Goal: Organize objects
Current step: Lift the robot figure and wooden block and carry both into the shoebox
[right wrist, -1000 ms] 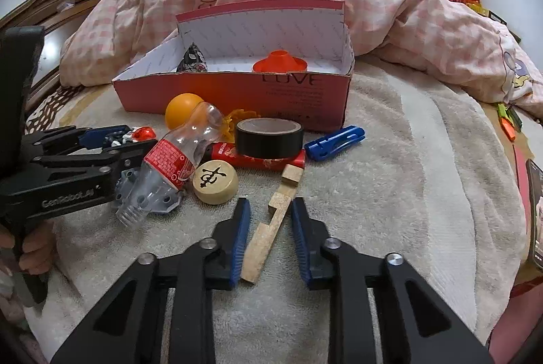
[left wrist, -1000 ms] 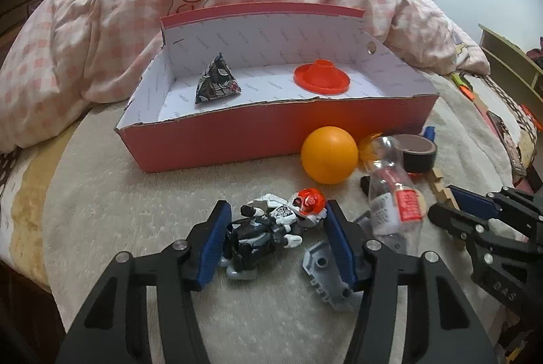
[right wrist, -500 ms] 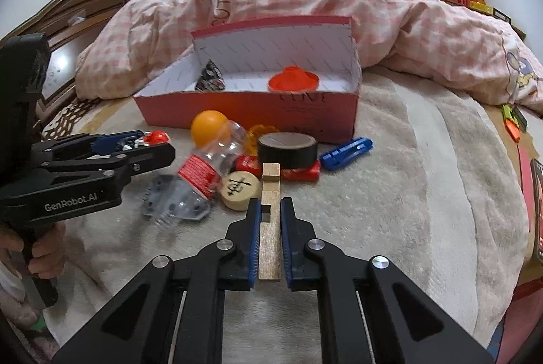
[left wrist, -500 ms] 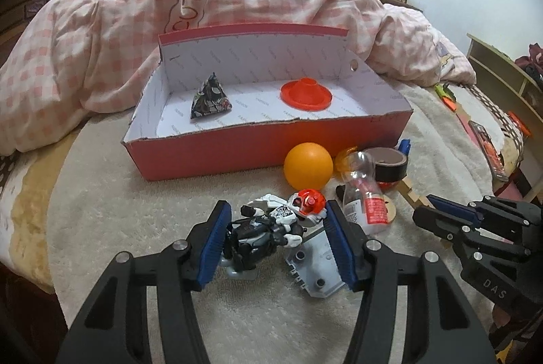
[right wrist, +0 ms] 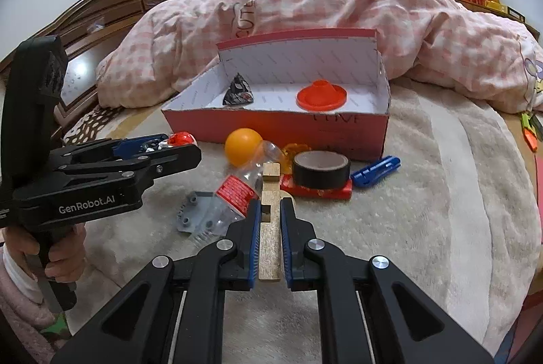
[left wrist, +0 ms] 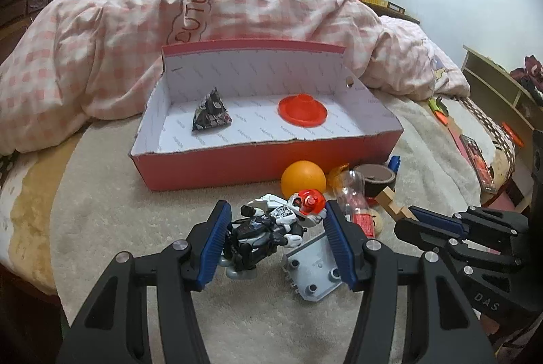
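The left gripper (left wrist: 276, 240) points forward and downward, its blue-padded jaws standing apart with the pads pressing on either side of a toy robot figure (left wrist: 271, 228). A hand (right wrist: 57, 257) with a pale cuff wraps the black handle below it. The right gripper (right wrist: 270, 223) tilts down likewise, its jaws drawn close together, clamped flat against both faces of a notched wooden block (right wrist: 270, 218), which sticks out ahead of its fingertips.
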